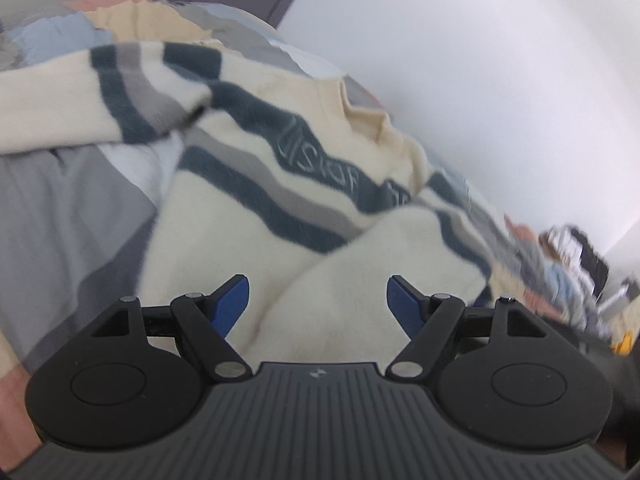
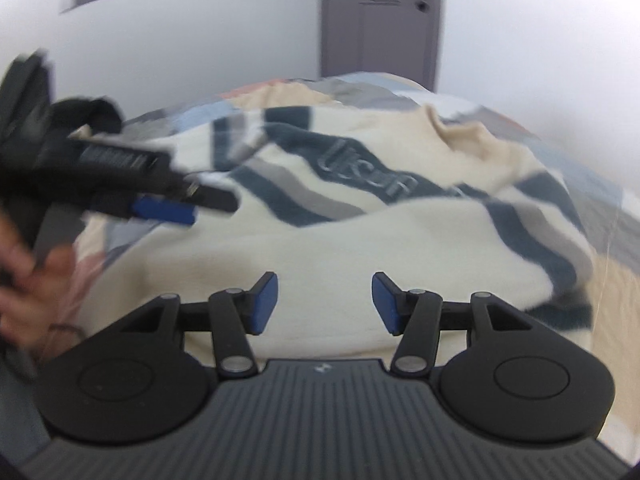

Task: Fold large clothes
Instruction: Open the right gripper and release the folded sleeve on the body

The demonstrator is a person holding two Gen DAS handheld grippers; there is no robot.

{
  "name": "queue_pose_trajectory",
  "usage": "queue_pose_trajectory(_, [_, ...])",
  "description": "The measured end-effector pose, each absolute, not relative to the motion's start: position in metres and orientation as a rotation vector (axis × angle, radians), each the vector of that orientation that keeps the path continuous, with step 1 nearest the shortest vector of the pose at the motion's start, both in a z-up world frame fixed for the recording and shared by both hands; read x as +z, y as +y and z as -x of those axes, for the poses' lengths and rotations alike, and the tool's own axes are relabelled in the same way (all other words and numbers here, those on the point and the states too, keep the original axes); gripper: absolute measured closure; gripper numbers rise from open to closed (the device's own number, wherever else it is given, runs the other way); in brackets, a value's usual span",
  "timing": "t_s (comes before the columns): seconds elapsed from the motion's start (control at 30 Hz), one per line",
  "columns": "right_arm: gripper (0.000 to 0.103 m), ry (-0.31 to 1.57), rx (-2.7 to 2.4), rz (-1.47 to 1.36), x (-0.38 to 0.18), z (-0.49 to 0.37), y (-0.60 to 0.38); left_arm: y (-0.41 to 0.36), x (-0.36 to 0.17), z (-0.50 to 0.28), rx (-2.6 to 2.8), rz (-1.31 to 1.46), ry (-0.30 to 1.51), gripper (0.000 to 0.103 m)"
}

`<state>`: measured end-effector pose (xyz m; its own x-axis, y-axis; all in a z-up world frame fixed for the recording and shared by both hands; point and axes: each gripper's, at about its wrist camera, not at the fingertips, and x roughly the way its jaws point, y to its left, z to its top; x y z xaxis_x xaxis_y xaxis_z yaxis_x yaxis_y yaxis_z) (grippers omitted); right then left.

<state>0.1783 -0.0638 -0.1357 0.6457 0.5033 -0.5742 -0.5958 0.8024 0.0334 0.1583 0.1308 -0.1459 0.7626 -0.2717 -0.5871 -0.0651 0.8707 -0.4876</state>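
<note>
A cream fleece sweater with dark teal and grey stripes (image 2: 360,240) lies spread on a bed covered by a patchwork quilt of grey, blue, beige and salmon patches (image 2: 280,94). Its beige collar (image 2: 460,130) points toward the far end of the bed, where a grey-purple door (image 2: 380,20) stands in the white wall. Embroidered lettering runs along the teal chest stripe just below the collar.

The left hand-held gripper (image 1: 318,300) hangs over the plain cream lower part of the sweater, its blue pads spread wide with nothing pinched between them; a fold of cream fabric rises beneath the gap. The right hand-held gripper (image 2: 324,300) is poised over the same cream area, its jaws moderately apart and empty. In the right wrist view the left hand-held gripper appears blurred beside the sweater's left sleeve, with a hand (image 2: 36,284) below it.
</note>
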Motion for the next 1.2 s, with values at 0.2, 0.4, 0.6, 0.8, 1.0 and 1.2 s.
queue_pose_trajectory(0.2, [0.048,0.684,0.486,0.101,-0.158,-0.209,-0.065,0.105,-0.162,-0.170,-0.077,0.359,0.795,0.024])
queue_pose_trajectory(0.4, [0.049,0.773,0.444,0.102,-0.176,-0.217,-0.062,0.096,-0.162,-0.169,-0.071,0.283,0.790,0.023])
queue_pose_trajectory(0.6, [0.045,0.795,0.411,0.025,-0.165,-0.209,-0.069,0.107,-0.155,-0.166,-0.066,0.349,0.760,0.022])
queue_pose_trajectory(0.8, [0.019,0.746,0.382,-0.032,-0.130,-0.189,-0.071,0.110,-0.146,-0.158,-0.051,0.342,0.737,0.022])
queue_pose_trajectory(1.0, [0.018,0.825,0.276,0.083,-0.093,-0.181,-0.048,0.117,-0.144,-0.155,-0.012,0.331,0.735,0.022])
queue_pose_trajectory(1.2, [0.019,0.862,0.287,0.127,-0.048,-0.166,-0.047,0.124,-0.146,-0.158,0.012,0.358,0.748,0.022])
